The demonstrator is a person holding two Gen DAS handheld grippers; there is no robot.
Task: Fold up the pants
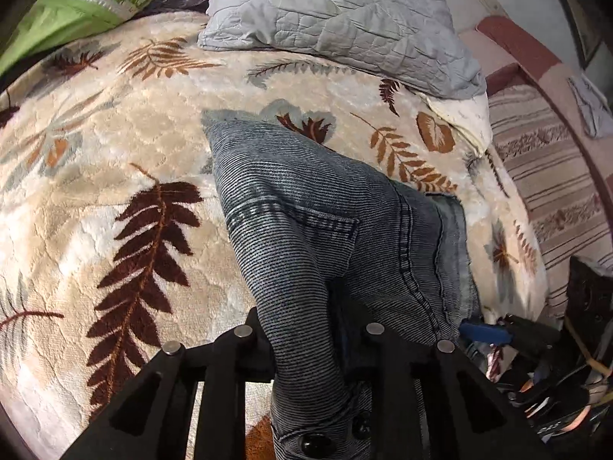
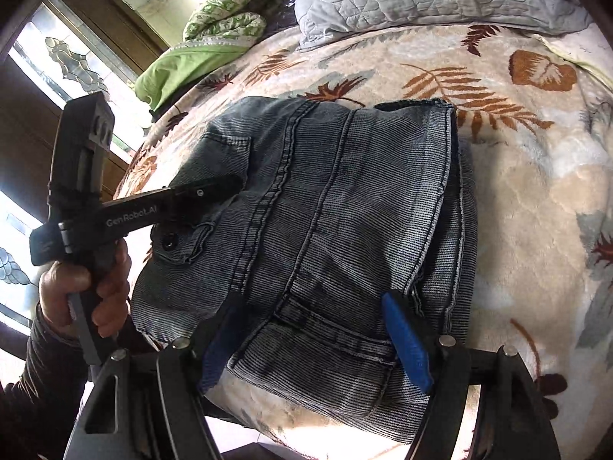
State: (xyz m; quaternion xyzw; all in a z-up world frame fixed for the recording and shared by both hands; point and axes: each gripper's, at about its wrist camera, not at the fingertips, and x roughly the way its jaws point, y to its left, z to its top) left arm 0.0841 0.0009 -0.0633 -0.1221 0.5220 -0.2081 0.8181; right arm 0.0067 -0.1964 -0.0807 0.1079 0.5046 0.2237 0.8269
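Blue-grey denim pants (image 2: 337, 207) lie folded in a thick bundle on a cream leaf-print blanket (image 2: 517, 199). My left gripper (image 1: 306, 345) is shut on the waistband end of the pants (image 1: 306, 237), near the dark button, and lifts that fold slightly. In the right wrist view it (image 2: 207, 191) comes in from the left over the pocket. My right gripper (image 2: 310, 329) is open, with its blue pads (image 2: 406, 345) either side of the near edge of the bundle.
A grey quilted pillow (image 1: 337, 19) and a green patterned cover (image 1: 76, 4) lie at the far side of the bed. A striped cloth (image 1: 548, 176) hangs off the right side. Windows (image 2: 46, 88) stand to the left.
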